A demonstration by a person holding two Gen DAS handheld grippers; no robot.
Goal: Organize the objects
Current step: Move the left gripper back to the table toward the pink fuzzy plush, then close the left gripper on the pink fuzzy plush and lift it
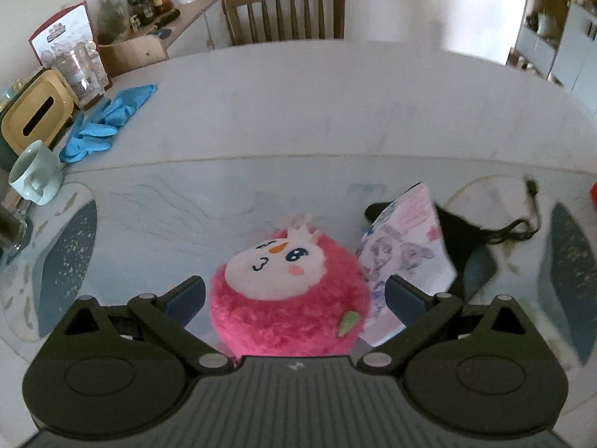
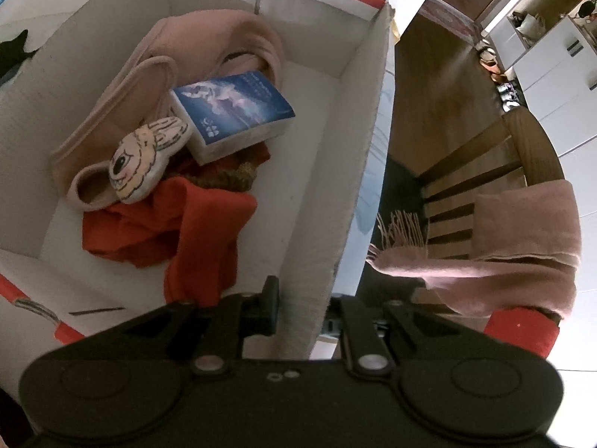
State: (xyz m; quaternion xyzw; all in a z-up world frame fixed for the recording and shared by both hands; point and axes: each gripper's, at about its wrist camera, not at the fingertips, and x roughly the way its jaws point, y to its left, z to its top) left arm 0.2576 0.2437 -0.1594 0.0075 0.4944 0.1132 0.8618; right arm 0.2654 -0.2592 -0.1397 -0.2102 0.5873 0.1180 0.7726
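Left hand-held gripper is straddling one pink plush toy, jaws wide, not gripping; right hand-held gripper is pinching the box wall, nearly closed; one book is lying inside.

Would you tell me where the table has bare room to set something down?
The wide middle of the table, between the blue gloves and the chair, is bare. It is crowded around the pink plush and along the left edge.

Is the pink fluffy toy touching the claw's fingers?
Apart. In the left wrist view the pink plush toy sits between the left gripper's open fingers, with table showing in a gap on each side.
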